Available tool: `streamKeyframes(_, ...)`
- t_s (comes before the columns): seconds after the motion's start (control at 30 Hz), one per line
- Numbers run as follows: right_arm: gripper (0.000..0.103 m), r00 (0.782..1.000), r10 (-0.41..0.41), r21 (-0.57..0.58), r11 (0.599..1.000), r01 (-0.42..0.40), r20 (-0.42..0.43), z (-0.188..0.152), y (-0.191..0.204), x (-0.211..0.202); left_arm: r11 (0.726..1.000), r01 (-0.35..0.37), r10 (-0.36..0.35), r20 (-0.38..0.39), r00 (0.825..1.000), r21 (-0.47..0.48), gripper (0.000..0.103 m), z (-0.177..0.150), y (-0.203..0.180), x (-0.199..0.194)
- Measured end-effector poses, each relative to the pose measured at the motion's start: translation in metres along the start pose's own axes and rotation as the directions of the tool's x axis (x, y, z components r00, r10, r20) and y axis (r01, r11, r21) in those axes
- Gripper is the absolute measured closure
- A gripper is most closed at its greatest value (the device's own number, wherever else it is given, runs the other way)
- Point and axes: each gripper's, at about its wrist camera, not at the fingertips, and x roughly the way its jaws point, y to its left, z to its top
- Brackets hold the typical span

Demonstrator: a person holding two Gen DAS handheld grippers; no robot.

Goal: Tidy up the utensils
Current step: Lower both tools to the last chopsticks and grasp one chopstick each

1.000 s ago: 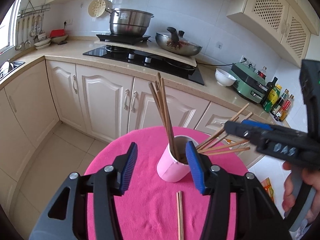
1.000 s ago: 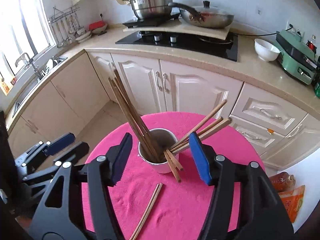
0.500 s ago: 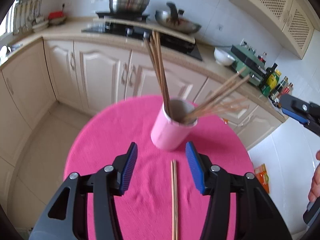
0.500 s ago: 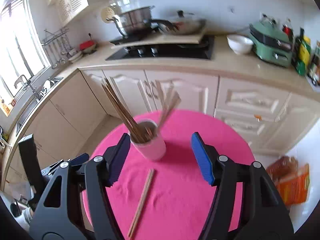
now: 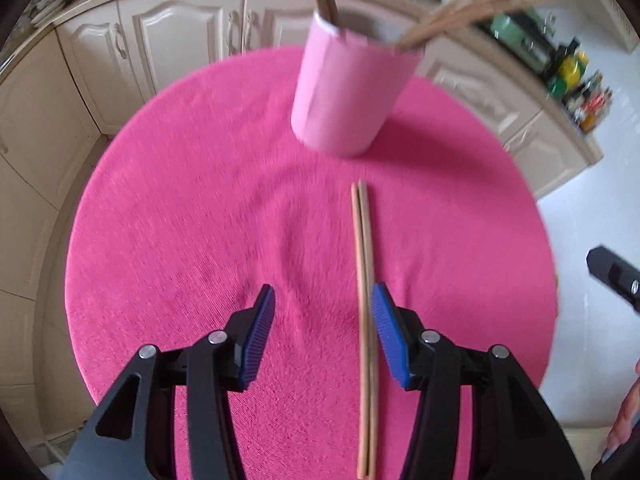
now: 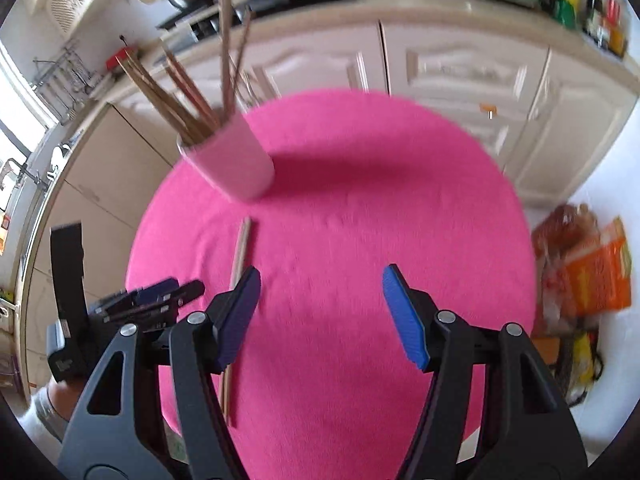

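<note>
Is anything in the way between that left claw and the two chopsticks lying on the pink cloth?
Nothing visible is. The left gripper is open above the bare pink cloth, and the loose chopstick pair already lies between its fingers, close beside the right-hand one. The pink cup stands farther off, beyond the pair's far tips, well clear.

bright daylight | motion blur (probably camera movement) | fisheye edges dark

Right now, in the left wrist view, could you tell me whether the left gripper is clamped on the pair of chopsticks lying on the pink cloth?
No; the left gripper is open, and the pair of chopsticks lies loose on the cloth.
</note>
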Motion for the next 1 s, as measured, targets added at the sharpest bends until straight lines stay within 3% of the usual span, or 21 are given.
streamKeyframes(0.1,0.040,0.999,0.011,0.017,1.000,-0.011,-0.044,-0.016,-0.001,0.014,1.000,0.010,-0.009,-0.035,0.999,0.026,0.053,-0.003,-0.006,0.011)
streamKeyframes(0.33,0.040,0.996,0.022,0.034,0.999,-0.019,-0.089,-0.028,-0.005,0.030,0.990,-0.062,0.074,-0.098,0.992,0.128,0.053,-0.007,-0.022,0.032)
streamKeyframes(0.8,0.040,0.990,0.030,0.047,0.999,-0.024,-0.134,-0.024,-0.010,0.046,0.980,-0.118,0.143,-0.158,0.977,0.158,0.052,0.014,-0.032,0.044)
streamKeyframes(1.0,0.040,0.988,0.031,0.040,0.999,-0.025,-0.152,-0.021,-0.005,0.054,0.959,-0.182,0.227,-0.200,0.953,0.219,0.048,0.026,-0.050,0.058)
